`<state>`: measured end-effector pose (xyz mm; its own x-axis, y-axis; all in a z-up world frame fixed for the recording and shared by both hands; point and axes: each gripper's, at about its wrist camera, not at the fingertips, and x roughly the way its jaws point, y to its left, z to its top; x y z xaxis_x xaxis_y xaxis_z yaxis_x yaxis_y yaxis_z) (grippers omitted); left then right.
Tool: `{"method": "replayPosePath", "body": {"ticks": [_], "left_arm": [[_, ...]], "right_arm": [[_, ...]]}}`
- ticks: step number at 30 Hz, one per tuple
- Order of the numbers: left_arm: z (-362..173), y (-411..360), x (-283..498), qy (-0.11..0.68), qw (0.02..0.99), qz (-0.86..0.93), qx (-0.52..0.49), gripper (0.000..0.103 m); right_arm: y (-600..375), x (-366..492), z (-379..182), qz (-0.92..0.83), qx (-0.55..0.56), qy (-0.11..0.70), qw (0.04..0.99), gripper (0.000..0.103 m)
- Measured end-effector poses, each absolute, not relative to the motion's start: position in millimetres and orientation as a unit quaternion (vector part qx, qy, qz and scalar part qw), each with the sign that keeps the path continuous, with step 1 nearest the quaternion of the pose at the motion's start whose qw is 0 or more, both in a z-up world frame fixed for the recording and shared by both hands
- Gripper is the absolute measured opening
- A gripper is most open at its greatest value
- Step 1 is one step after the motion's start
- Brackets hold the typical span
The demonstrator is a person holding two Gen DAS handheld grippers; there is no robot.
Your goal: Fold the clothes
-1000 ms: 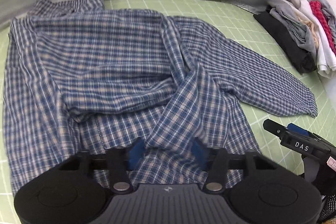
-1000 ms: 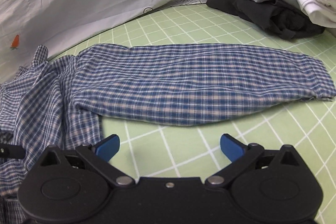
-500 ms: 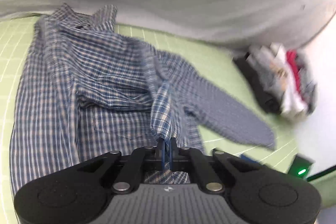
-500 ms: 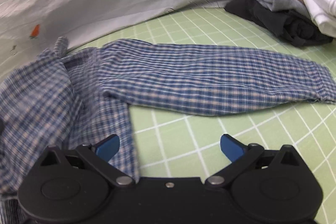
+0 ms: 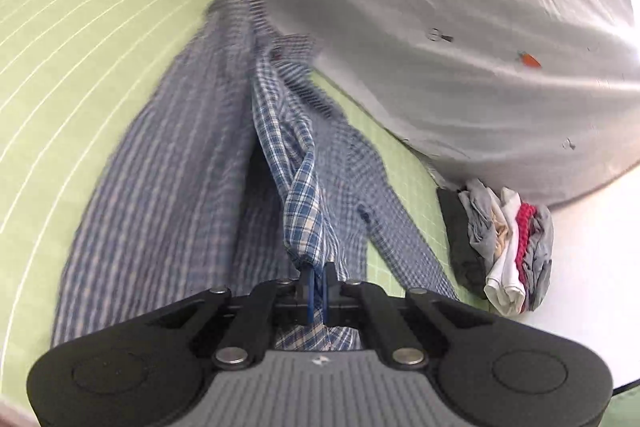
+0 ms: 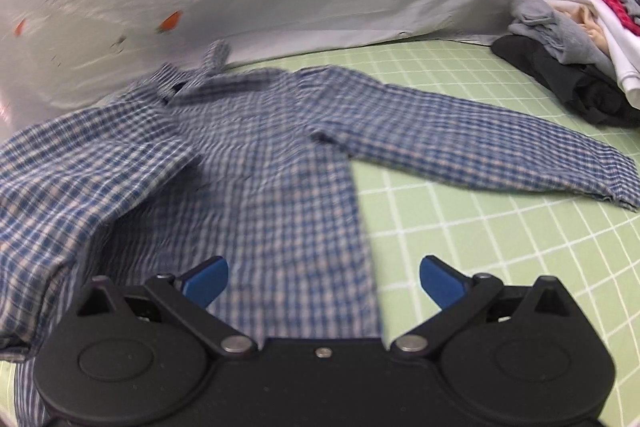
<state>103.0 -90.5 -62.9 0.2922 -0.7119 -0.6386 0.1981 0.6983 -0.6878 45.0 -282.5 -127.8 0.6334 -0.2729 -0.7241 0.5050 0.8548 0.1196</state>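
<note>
A blue and white plaid shirt (image 6: 264,155) lies spread on the green grid mat (image 6: 500,247), collar toward the white sheet. My left gripper (image 5: 318,273) is shut on a fold of the shirt (image 5: 304,195), which stretches taut and lifted from the pads toward the collar. One sleeve (image 6: 480,151) lies flat, reaching right toward the clothes pile. My right gripper (image 6: 323,273) is open above the shirt's right front edge, with nothing pressed between its blue pads. The lifted part of the shirt hangs at the left of the right wrist view.
A pile of folded clothes (image 6: 580,67), black, grey, white and red, sits at the mat's right; the same clothes pile (image 5: 504,247) shows in the left wrist view. A white sheet (image 5: 460,39) with small carrot prints rises behind the mat. Bare mat (image 5: 80,47) lies left of the shirt.
My left gripper closed on a fold of the shirt, then lifted and pulled it while rolling. My right gripper stayed open and shifted left, from beside the sleeve to over the shirt's front edge.
</note>
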Motion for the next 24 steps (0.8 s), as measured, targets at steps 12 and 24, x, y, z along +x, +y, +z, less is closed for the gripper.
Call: {"method": "replayPosePath", "body": {"ticks": [12,24], "left_arm": [[-113,-37,93,0.562,0.756,-0.228,-0.246,0.006],[-145,-33,86,0.618,0.746,-0.203,-0.142,0.022]], "right_arm": [[-233,10,-127,-0.206,0.130,0.395,0.886,0.103],[-213,5,-130,-0.205,0.118,0.417,0.878,0.103]]}}
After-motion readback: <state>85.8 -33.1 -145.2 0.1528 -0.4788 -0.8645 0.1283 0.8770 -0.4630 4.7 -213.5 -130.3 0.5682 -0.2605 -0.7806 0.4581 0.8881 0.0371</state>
